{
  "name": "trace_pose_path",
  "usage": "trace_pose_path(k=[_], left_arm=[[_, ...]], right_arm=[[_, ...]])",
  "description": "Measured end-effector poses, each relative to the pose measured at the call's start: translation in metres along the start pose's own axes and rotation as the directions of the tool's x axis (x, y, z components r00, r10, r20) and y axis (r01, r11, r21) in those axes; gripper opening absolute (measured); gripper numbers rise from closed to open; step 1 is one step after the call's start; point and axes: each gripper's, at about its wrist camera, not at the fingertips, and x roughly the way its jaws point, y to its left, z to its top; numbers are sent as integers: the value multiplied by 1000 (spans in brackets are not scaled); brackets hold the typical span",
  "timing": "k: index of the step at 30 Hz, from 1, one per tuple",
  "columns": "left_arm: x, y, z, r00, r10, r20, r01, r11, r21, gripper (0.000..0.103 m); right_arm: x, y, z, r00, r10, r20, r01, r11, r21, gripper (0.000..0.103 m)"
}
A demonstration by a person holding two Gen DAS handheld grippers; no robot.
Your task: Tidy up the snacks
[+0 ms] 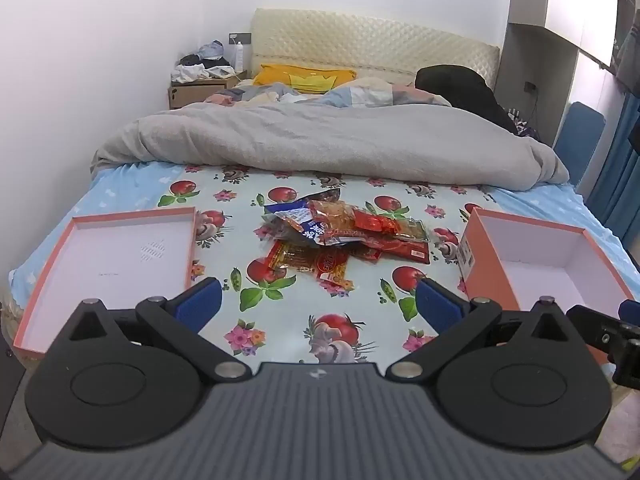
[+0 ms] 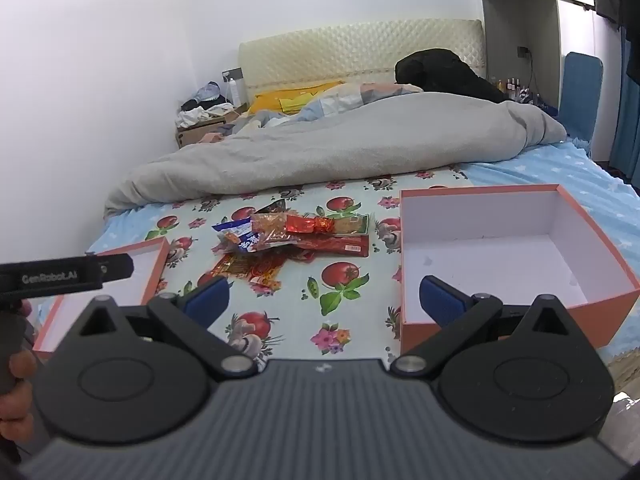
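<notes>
Left wrist view: the left gripper (image 1: 318,300) hovered over the near edge of the bed, jaws spread wide, nothing between the blue pads (image 1: 200,302).
Right wrist view: the right gripper (image 2: 326,300) hung over the same near edge, jaws spread wide and empty, its right pad above the box's near-left corner.
Snacks: a loose heap of snack packets (image 1: 344,236), mostly red with one blue and white, lay at the middle of the fruit-print cloth (image 1: 288,320), ahead of both grippers and touching neither.
Box: an orange box (image 2: 516,248) with a white inside stood open toward the bed's right edge, just beside the heap.
Lid: the orange lid (image 1: 108,264) lay upturned toward the left edge.
Blanket: a grey blanket (image 1: 320,140) was bunched across the bed beyond the cloth.
Headboard: a cream quilted headboard (image 1: 372,50) stood at the far end.
</notes>
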Motion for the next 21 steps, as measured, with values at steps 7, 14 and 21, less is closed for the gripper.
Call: trace_pose_path(k=[7,14,21], left_arm=[[1,0,0,1000,-2,-1,2,1000,11,103],[2,0,-3,1000,-1,-8,1,1000,3,103],[7,1,1,999,-15,-37,15,1000,-3,103]], right_arm=[[-2,1,1,1000,-2,-3,2,1000,3,103],[-3,1,0,1000,1,0,-1,1000,5,103],[-1,2,4,1000,-1,-23,1,1000,14,103]])
